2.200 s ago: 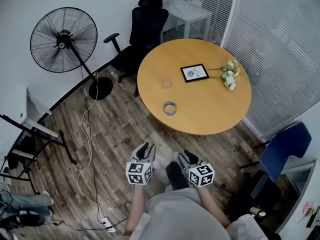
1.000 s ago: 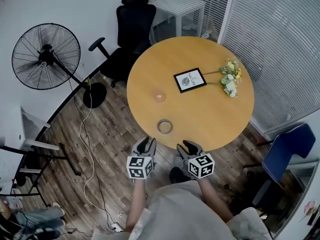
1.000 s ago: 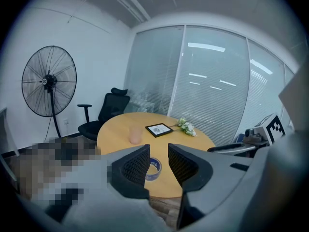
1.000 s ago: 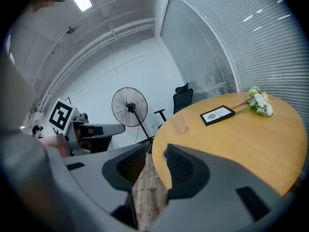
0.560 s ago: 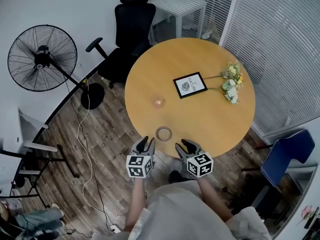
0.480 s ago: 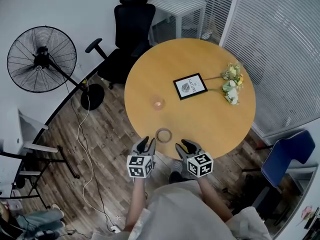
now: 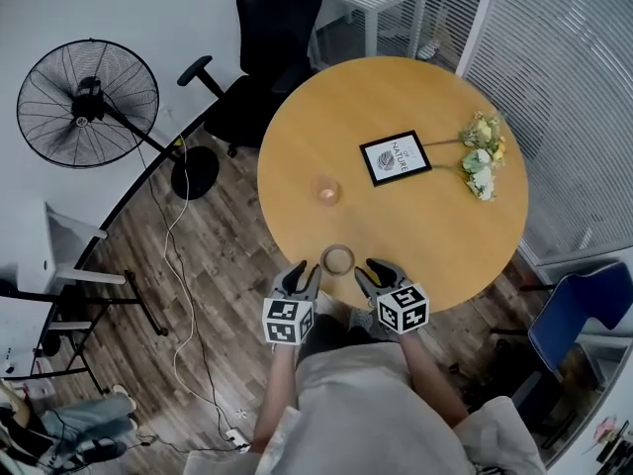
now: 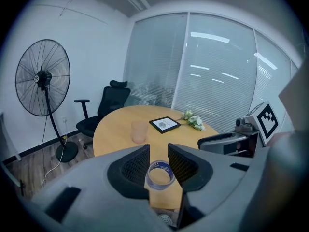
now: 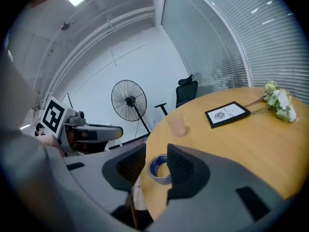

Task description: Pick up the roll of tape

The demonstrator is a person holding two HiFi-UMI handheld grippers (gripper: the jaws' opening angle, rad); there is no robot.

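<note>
Tape roll (image 7: 337, 258) flat at tabletop (image 7: 425, 226) edge; left hand-held gripper (image 7: 300, 270), right hand-held gripper (image 7: 368, 267) both spread, gripping nothing, flanking roll; cup (image 7: 327, 190) contents indiscernible

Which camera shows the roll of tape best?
The left gripper view: the roll of tape shows close, whole ring framed by parted jaws. The right gripper view hides part behind a jaw; the head view shows it tiny.
</note>
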